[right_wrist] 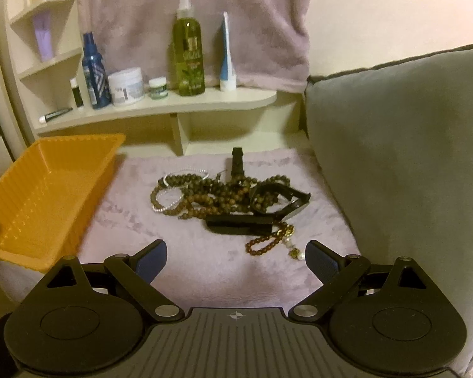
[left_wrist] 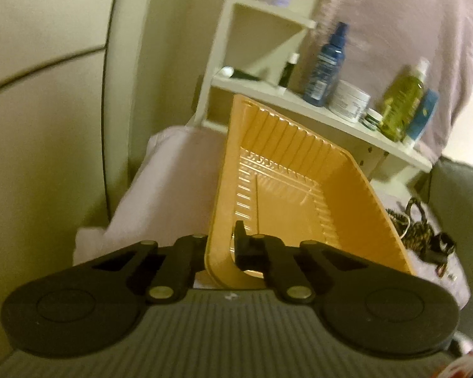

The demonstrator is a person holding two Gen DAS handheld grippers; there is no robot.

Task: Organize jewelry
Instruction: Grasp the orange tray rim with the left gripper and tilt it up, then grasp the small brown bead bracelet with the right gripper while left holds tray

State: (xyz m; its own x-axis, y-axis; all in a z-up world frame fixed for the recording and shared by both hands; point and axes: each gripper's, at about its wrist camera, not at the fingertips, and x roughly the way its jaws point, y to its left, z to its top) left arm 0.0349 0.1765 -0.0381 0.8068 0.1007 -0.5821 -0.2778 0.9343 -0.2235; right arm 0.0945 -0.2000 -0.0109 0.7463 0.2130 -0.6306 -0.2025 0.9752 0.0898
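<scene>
Left wrist view: the left tool [left_wrist: 220, 245] is clamped on the near rim of the orange tray [left_wrist: 287, 195], which is tilted and lifted above the lilac cloth [left_wrist: 160, 189]; the tray hides most of the jewelry pile [left_wrist: 416, 223], whose cords peek out at right. Right wrist view: the right tool [right_wrist: 236, 258] is spread wide over bare cloth just short of the pile [right_wrist: 227, 201] of bead strands, bracelets and a dark-strapped watch [right_wrist: 268, 198]. A grey cushion [right_wrist: 400, 163] walls the right edge, and the tray [right_wrist: 47, 195] hangs at left, well apart from the jewelry

Tray [left_wrist: 287, 189] hides most jewelry [left_wrist: 422, 230]; shelf bottle labels [right_wrist: 187, 47] too blurry.
</scene>
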